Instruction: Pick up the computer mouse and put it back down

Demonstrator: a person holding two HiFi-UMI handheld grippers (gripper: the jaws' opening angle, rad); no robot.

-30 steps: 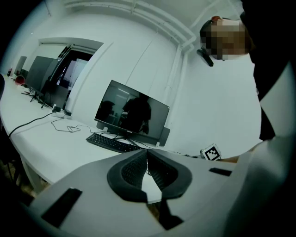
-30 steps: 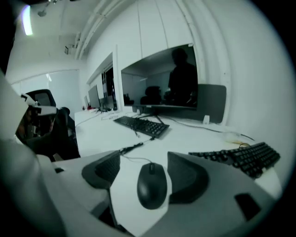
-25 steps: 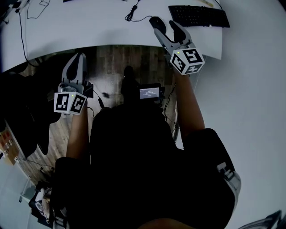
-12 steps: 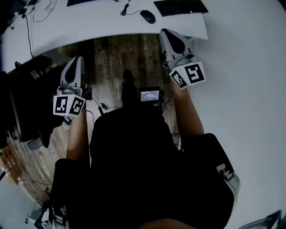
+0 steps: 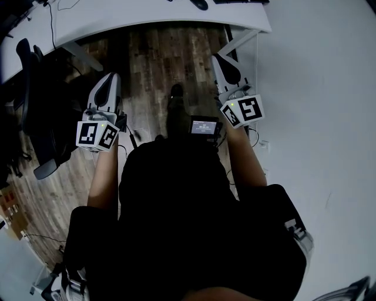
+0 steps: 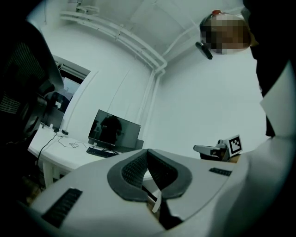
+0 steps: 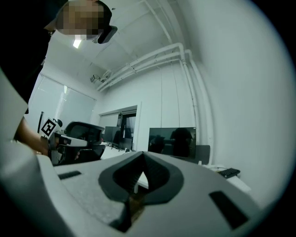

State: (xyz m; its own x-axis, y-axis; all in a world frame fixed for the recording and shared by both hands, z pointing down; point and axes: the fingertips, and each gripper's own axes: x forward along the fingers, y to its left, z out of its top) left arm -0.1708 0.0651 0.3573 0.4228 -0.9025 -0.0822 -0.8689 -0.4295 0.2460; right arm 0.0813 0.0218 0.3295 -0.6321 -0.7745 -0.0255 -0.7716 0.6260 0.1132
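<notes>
The black computer mouse (image 5: 200, 3) lies on the white desk (image 5: 117, 20) at the very top of the head view, with its cable running off the frame. Both grippers are held over the wooden floor, well back from the desk. My right gripper (image 5: 222, 59) is shut with nothing in it, its jaws meeting in the right gripper view (image 7: 142, 156). My left gripper (image 5: 111, 81) is also shut and empty (image 6: 147, 152). Each gripper view shows the other gripper to the side: the right gripper (image 6: 215, 150), the left gripper (image 7: 69, 141).
A dark monitor (image 6: 114, 131) and a keyboard (image 6: 99, 152) stand on the desk; both also show in the right gripper view, the monitor (image 7: 172, 142) and the keyboard (image 7: 229, 172). A black office chair (image 5: 35, 88) is at the left. A small screen (image 5: 204, 126) sits on the person's chest.
The right gripper, open around the mouse a second ago, has shut empty and drawn back from the desk. The mouse stays on the desk. The left gripper and the person have backed away too.
</notes>
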